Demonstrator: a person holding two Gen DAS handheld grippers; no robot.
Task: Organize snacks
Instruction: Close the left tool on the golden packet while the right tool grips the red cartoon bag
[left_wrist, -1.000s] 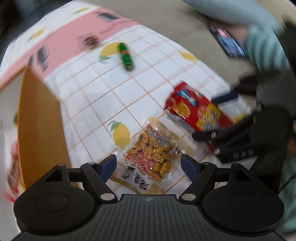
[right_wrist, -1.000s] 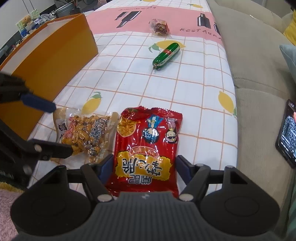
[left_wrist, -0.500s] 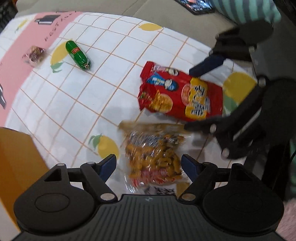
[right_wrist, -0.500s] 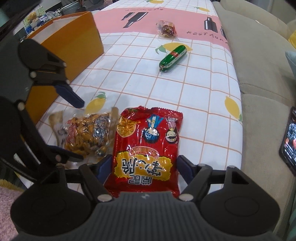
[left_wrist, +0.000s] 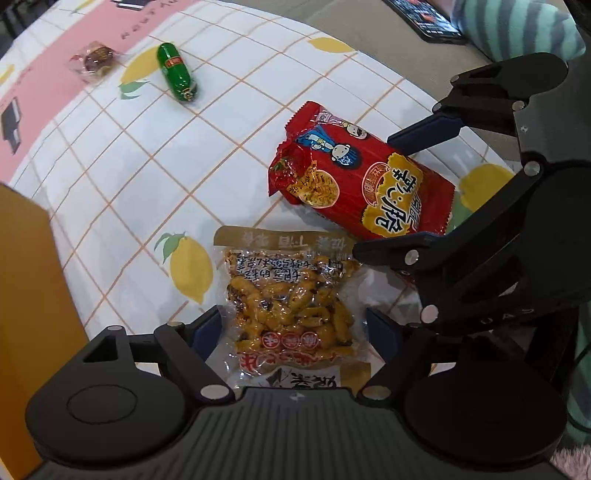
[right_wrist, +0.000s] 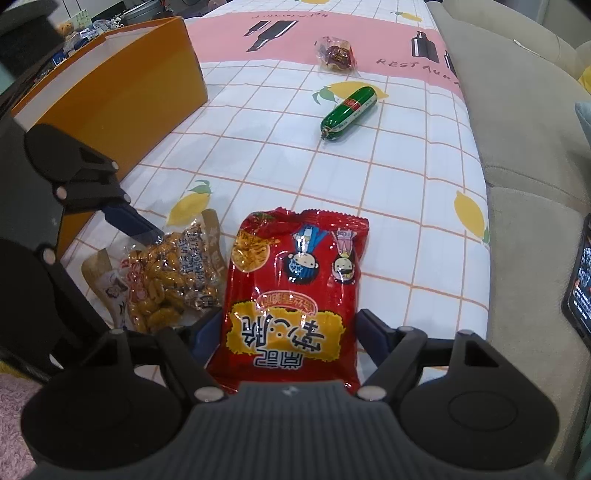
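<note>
A clear pack of yellow nuts (left_wrist: 291, 306) lies on the table between the fingers of my open left gripper (left_wrist: 293, 326); it also shows in the right wrist view (right_wrist: 170, 280). A red noodle-snack bag (right_wrist: 295, 295) lies between the fingers of my open right gripper (right_wrist: 286, 334), and shows in the left wrist view (left_wrist: 362, 184). Neither gripper is closed on its pack. A green sausage (right_wrist: 349, 110) and a small wrapped dark sweet (right_wrist: 336, 53) lie farther back. An orange box (right_wrist: 110, 99) stands at the left.
The table has a checked cloth with lemons (right_wrist: 369, 192) and a pink band. A beige sofa (right_wrist: 524, 122) runs along the right edge, with a phone (right_wrist: 580, 284) on it. The orange box wall (left_wrist: 26, 295) is close at my left gripper's left.
My left gripper swung away from the orange box and came down over the nut pack, which now lies between its fingers. The right gripper stayed over the red bag.
</note>
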